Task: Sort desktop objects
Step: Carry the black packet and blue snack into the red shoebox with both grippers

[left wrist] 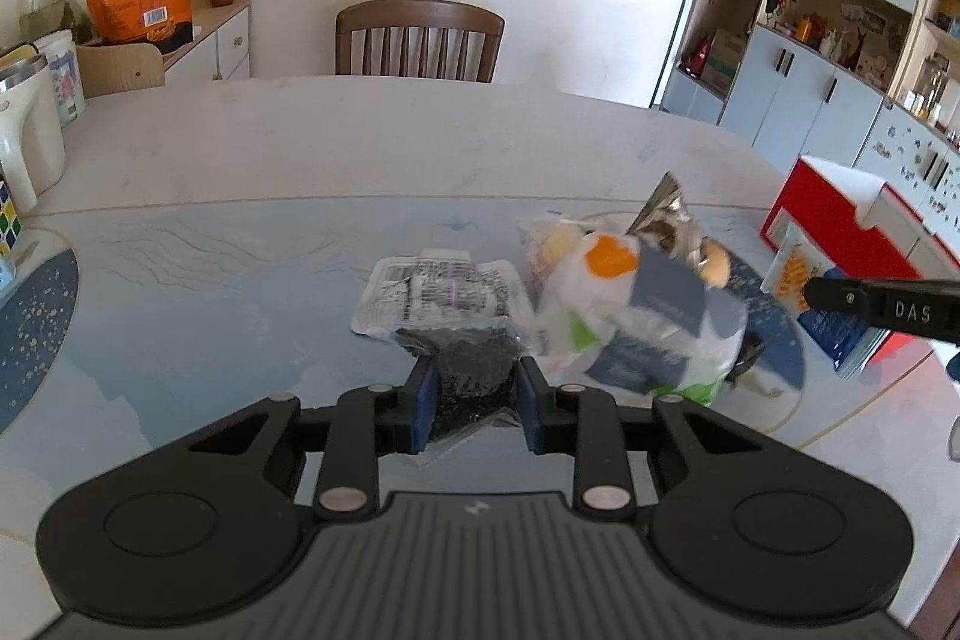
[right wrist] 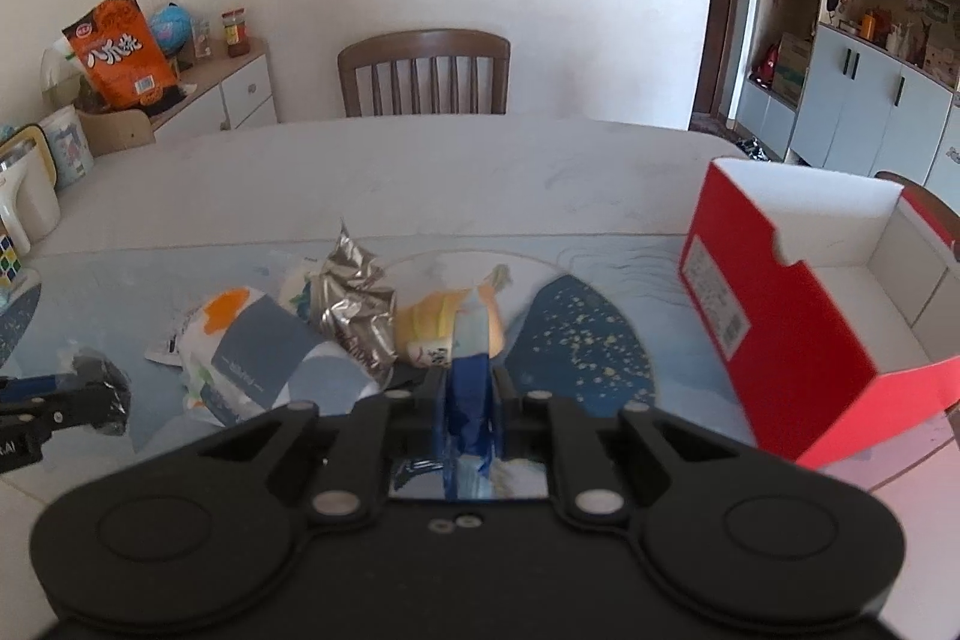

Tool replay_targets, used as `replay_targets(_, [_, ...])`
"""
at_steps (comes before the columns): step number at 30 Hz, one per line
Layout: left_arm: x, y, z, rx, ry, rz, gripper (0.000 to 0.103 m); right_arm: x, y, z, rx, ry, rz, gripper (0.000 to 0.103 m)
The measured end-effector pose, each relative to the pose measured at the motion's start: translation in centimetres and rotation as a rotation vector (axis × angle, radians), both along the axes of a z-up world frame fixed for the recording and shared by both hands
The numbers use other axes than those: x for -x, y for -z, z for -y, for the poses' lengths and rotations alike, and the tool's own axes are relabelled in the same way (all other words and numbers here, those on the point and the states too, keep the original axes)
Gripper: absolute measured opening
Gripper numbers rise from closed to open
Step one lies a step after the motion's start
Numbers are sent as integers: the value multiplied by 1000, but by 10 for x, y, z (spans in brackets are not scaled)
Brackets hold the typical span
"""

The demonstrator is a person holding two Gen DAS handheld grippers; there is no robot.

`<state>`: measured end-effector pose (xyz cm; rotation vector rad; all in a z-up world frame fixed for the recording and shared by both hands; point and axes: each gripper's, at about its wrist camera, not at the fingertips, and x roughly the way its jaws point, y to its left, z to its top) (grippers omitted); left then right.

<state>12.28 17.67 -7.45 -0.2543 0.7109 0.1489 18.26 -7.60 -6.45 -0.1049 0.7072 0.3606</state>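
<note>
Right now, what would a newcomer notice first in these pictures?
The open red box at the table's right stands out most. Left of it lies a heap of snack wrappers, with crumpled silver foil on top. The left hand-held gripper pinches a black packet.

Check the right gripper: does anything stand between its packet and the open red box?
Nothing visible does. The right gripper, shut on the yellow and blue packet, has only bare placemat between it and the red box.

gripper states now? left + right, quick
Left gripper: shut on the black packet.
Right gripper: shut on a blue-and-yellow packet, edge-on between the fingers.
</note>
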Motion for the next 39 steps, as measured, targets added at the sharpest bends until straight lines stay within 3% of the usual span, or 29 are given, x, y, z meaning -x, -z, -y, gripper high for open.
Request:
replay_targets(7, [-5,-24,28,0,4,15,27,4,-21,32,-44,-15,15,14])
replay_targets(19, [-41,-56,120,-45,86,68,27,-6,-50,115,-97,10,61,14])
replay_targets(27, [-79,-61,191,-37,165,63,27,-27,-53,168,-105,21,73,14])
replay_targets(39, [-165,-86,286,2,326,24,27,-77,-56,247,-105,58,17,14])
